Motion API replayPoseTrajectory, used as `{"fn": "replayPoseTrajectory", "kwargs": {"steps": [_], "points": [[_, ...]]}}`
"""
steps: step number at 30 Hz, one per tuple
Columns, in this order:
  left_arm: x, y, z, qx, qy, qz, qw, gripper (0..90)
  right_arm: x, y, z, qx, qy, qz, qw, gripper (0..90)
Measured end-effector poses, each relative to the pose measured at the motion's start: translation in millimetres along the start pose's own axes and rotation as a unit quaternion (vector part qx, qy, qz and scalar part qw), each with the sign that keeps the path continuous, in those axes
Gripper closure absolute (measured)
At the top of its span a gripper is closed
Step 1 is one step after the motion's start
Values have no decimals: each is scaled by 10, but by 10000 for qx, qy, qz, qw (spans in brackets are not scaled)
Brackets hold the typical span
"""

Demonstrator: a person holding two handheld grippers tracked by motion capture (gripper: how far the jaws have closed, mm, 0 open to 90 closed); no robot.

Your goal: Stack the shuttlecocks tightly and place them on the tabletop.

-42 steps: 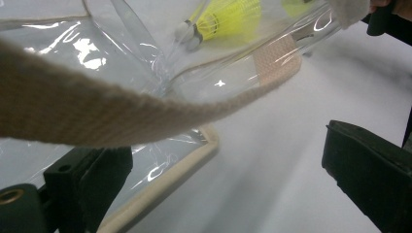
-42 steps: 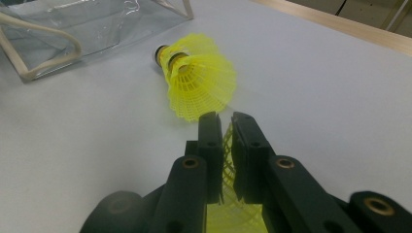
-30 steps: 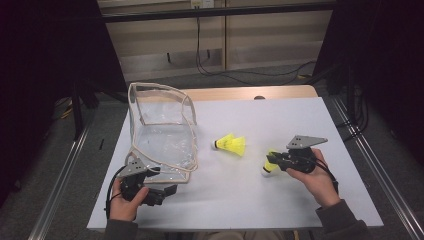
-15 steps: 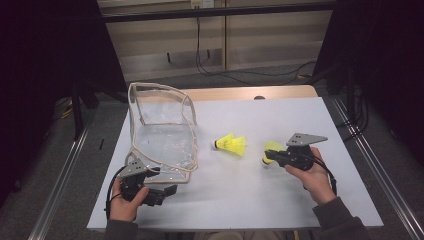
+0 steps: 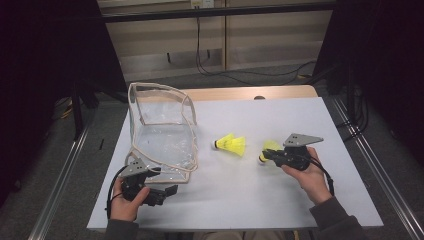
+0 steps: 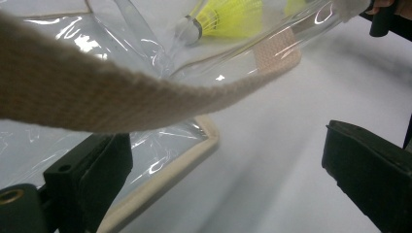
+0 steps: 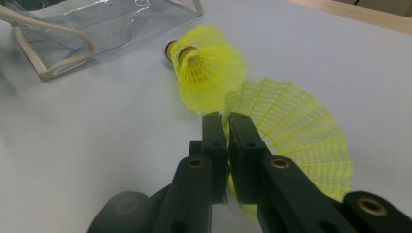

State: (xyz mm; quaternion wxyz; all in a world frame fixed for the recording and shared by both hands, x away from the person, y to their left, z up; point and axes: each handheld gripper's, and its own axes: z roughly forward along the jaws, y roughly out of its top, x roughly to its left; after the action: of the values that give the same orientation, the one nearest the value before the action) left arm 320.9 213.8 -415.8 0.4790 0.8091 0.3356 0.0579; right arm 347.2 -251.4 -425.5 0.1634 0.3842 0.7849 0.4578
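Right gripper, low in its own view, pinches the skirt of a yellow shuttlecock; a second shuttlecock lies mid-frame. Left gripper is spread beside the clear bag.

The right hand-held gripper, clamped on a yellow shuttlecock, has lifted it slightly and drawn back a little from the other shuttlecock.
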Motion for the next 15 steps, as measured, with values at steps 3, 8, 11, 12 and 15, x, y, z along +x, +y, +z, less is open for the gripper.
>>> {"fn": "replayPoseTrajectory", "kwargs": {"steps": [3, 8, 11, 12, 15], "points": [[2, 7, 14, 16, -20, 13, 10000, 43, -20, -16, -35, 91, -81, 15, 9999, 824], [3, 21, 39, 4, -36, 19, 10000, 43, -64, -67, -108, 221, -170, 63, 9996, 762], [6, 26, 43, 13, -35, 13, 10000, 42, -89, -93, -157, 250, -197, 120, 9994, 741], [7, 27, 43, 18, -34, 16, 10000, 42, -97, -101, -174, 281, -216, 120, 9993, 729], [10, 29, 40, 29, -46, 21, 10000, 42, -111, -127, -206, 306, -213, 116, 9992, 713]]}}
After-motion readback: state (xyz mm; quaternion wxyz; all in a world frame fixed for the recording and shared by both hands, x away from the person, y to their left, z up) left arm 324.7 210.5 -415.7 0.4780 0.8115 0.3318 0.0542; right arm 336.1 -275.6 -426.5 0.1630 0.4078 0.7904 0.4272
